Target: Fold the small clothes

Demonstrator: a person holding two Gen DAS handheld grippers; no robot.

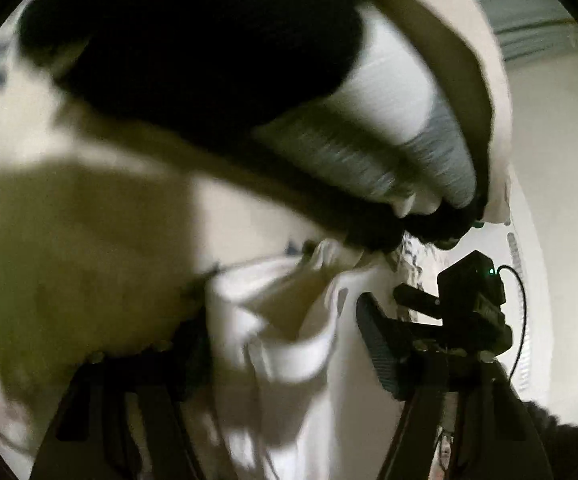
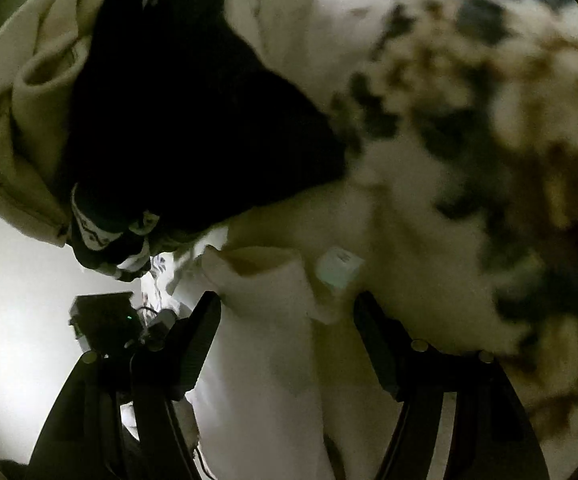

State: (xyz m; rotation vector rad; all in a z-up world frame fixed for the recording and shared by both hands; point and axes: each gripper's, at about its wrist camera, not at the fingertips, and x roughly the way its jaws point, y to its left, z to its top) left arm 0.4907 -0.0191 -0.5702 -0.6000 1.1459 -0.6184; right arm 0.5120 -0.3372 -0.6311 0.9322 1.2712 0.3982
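Left tool: its two black fingers stand apart, with soft white cloth between them. The left finger is blurry, so I cannot tell if it is pinching.
Right tool: its fingers are spread wide too, and the white cloth hangs down between them, low in the middle of the frame.
White cloth: a small folded piece with a thick hem - in the right wrist view a little white tag sits near its top edge.
Black cloth: a big dark piece fills the upper left of the left wrist view; in the right wrist view it sits upper left too.
Stripy sock: a white and grey ribbed one lies just beside the black cloth, right of the middle.
Cream cloth: a thick cream piece is bunched at the left edge.
Spotty cloth: white with dark and brown spots - it fills the right side, very blurry.
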